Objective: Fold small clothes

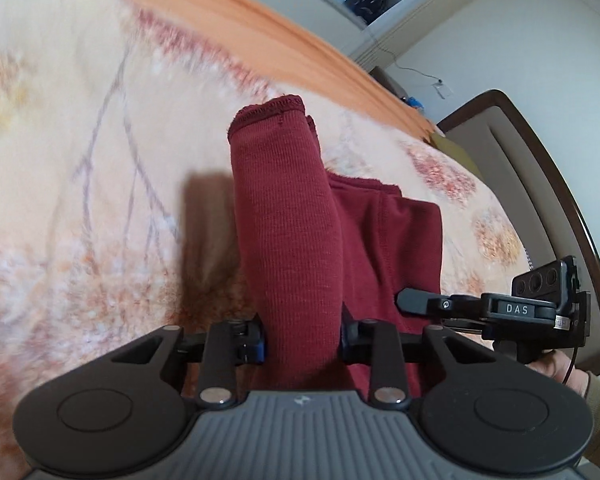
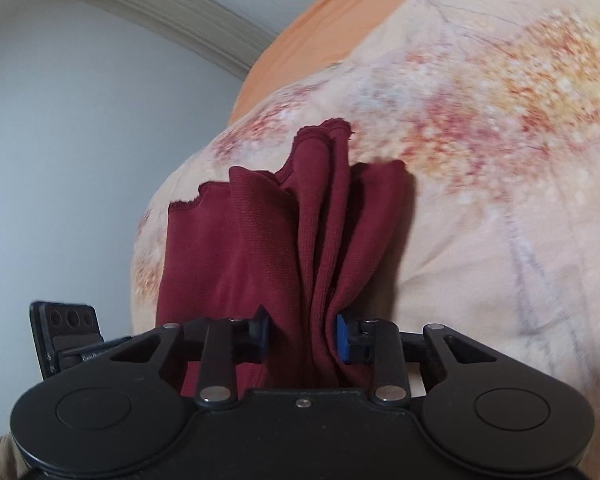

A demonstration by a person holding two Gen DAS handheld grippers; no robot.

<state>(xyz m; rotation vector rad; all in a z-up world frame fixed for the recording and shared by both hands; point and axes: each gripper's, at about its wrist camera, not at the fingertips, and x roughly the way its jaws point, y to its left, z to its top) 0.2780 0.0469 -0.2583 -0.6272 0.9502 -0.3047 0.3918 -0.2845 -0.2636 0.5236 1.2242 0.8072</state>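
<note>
My left claw [image 1: 302,340] and right claw [image 2: 302,338] each clamp the maroon garment [image 1: 292,216] over the bed [image 1: 80,160]; only the left view shows its headboard [image 1: 540,184], apparently wooden.

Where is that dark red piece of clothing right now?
The dark red garment hangs above the floral bedspread, pinched in both the left claw and the right claw, near the bed's headboard.
</note>
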